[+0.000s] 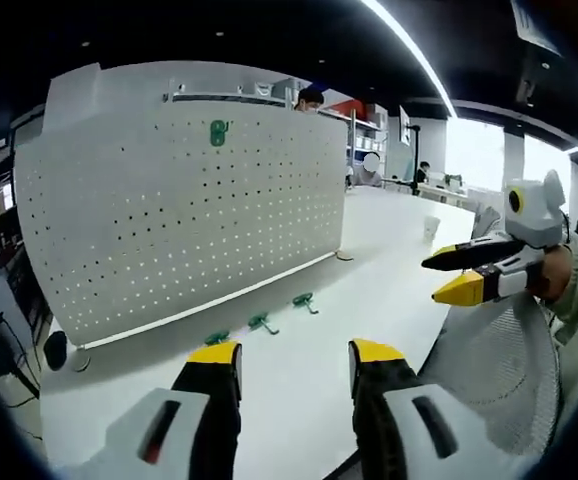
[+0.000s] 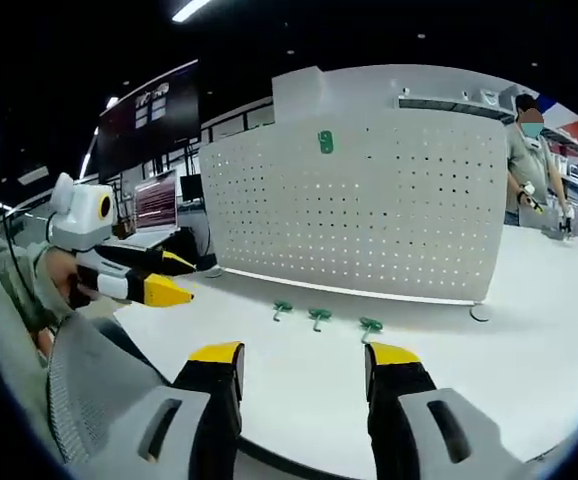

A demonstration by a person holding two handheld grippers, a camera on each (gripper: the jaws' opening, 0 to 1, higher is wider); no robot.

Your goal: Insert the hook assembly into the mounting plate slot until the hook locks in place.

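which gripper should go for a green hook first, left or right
Probably the left gripper. Its open fingers sit nearest the hooks: the closest green hook lies just beyond them on the white table. The right gripper, also open, looks farther away.

Three green hooks are counted lying on the white table, one green hook on the pegboard, one pegboard, and two grippers.
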